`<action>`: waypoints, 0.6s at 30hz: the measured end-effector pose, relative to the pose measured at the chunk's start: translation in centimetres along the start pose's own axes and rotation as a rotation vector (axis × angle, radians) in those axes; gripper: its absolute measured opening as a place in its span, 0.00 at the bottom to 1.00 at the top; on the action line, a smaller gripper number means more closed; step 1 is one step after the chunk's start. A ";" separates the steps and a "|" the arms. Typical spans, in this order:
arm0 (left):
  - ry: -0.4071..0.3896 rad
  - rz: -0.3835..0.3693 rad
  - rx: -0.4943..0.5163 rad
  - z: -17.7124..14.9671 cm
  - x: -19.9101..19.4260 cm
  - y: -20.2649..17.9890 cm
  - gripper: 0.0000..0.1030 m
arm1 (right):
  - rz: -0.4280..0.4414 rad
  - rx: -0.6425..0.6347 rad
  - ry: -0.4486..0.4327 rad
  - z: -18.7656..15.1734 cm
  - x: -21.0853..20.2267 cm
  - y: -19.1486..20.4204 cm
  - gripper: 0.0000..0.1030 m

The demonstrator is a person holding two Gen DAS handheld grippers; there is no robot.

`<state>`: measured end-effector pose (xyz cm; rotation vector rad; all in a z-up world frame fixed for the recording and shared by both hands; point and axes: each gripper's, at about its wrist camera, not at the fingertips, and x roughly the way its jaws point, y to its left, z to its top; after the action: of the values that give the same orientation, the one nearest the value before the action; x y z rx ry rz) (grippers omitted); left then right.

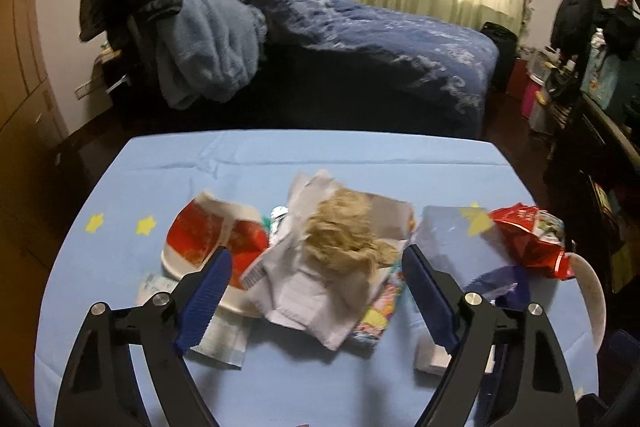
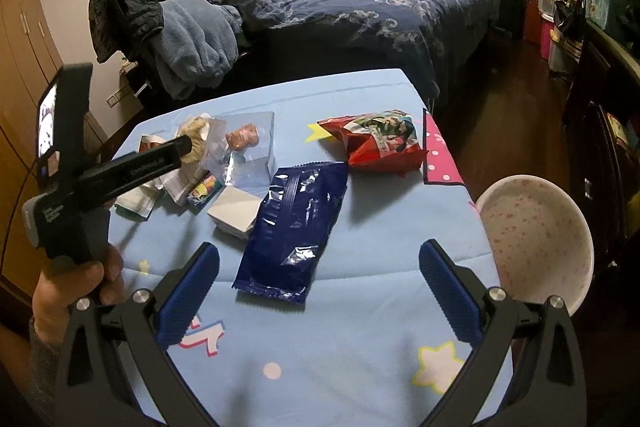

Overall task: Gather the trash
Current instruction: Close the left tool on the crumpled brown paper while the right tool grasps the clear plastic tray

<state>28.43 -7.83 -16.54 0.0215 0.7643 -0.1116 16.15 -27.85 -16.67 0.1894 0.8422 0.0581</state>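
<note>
My left gripper (image 1: 318, 250) stands open over a heap of trash on the blue tablecloth (image 1: 280, 155). Between its blue pads lie a crumpled white paper (image 1: 296, 291) and a tan fluffy wad (image 1: 344, 231); neither pad presses on them. A crushed red and white paper cup (image 1: 216, 231) lies just left of the heap. My right gripper (image 2: 320, 246) is open above the near end of a dark blue foil wrapper (image 2: 292, 215). A red snack bag (image 2: 380, 143) lies farther back. A white bowl with pink specks (image 2: 536, 239) stands at the table's right edge.
A clear plastic bag (image 2: 248, 147) and a small white box (image 2: 234, 215) lie beside the wrapper. A person's hand (image 2: 76, 287) holds the left gripper's handle. Behind the table are a bed with a blue quilt (image 1: 360, 27) and a chair heaped with clothes (image 1: 180, 27).
</note>
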 end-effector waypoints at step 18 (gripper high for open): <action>0.015 -0.120 0.005 0.8 1.7 -0.7 0.36 | 0.001 0.025 -0.002 0.0 0.4 -1.0 0.97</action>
<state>30.06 -8.75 -17.13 -0.0185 0.7802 -0.2276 16.37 -28.79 -17.11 0.2131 0.8408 0.0482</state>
